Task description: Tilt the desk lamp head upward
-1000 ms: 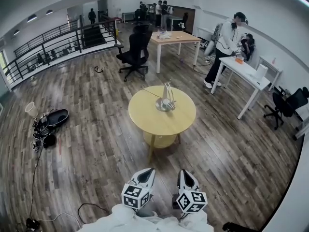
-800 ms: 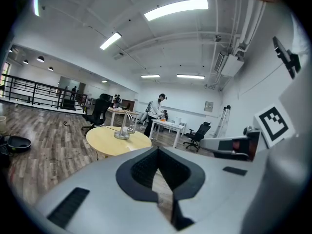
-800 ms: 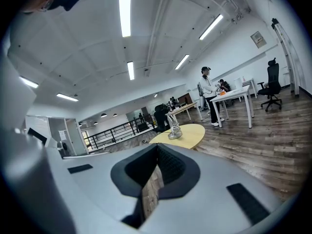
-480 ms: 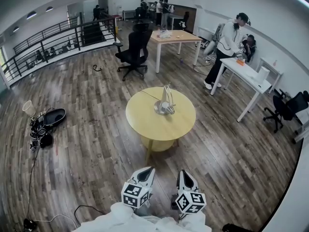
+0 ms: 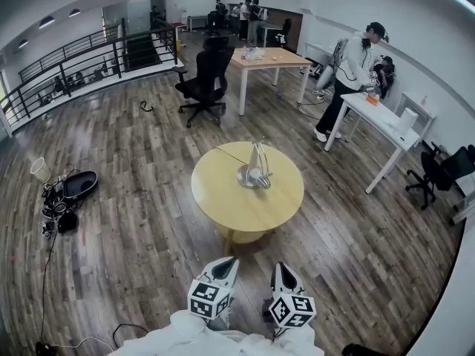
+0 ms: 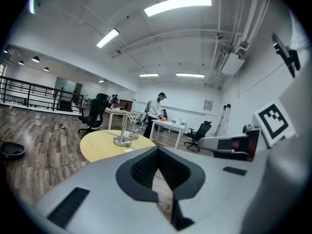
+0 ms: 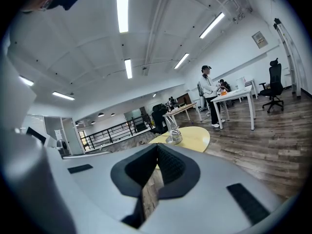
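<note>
The silver desk lamp [image 5: 254, 170] is standing on the round yellow counter [image 5: 223, 202], its head hanging low near its base. The fingers of the left gripper [image 5: 227, 262] and the right gripper [image 5: 283, 266] are resting together, empty.

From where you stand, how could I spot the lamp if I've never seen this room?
Look for the round yellow table in the middle of the wooden floor. Near its middle stands the desk lamp, shiny silver with a round base and thin bent arms. It is the only thing standing on that table.
</note>
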Tool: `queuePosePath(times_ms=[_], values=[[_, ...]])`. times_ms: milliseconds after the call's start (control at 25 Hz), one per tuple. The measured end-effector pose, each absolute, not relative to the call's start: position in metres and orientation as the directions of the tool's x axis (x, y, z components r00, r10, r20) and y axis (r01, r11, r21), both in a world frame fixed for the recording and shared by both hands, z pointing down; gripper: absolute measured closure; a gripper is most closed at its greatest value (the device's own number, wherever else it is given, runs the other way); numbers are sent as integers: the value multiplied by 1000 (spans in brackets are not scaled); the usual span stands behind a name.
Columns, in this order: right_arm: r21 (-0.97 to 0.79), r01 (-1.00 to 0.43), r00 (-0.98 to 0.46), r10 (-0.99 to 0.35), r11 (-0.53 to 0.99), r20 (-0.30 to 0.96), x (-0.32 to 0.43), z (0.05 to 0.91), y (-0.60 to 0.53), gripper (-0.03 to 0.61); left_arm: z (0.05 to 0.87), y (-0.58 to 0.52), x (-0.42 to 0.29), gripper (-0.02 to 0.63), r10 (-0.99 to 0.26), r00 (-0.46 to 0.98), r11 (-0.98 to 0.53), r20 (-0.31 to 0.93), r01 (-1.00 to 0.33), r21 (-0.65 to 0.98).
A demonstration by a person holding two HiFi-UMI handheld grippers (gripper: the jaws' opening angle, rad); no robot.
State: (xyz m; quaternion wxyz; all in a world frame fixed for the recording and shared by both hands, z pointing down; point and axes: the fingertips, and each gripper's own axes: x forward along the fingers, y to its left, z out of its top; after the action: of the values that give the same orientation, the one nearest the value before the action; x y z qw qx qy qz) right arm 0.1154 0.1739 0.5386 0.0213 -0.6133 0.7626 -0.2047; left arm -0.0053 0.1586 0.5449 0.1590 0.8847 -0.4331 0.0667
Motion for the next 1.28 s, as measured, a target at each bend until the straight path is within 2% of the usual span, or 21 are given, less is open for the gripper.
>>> queuePosePath(times_ms=[520, 960, 1280], values=[[-331, -930, -229, -955, 158, 188, 98, 529, 59, 566, 543, 40, -23, 615, -732, 636, -599, 245, -772, 214], [-348, -932, -185, -955, 97, 230, 101, 543, 12, 566, 556, -15, -28, 615, -707, 650, -608, 280, -760, 230], [-347, -932, -195, -953, 106, 231, 110, 546, -41, 566, 558, -65, -25, 615, -719, 632, -593, 288, -775, 218]])
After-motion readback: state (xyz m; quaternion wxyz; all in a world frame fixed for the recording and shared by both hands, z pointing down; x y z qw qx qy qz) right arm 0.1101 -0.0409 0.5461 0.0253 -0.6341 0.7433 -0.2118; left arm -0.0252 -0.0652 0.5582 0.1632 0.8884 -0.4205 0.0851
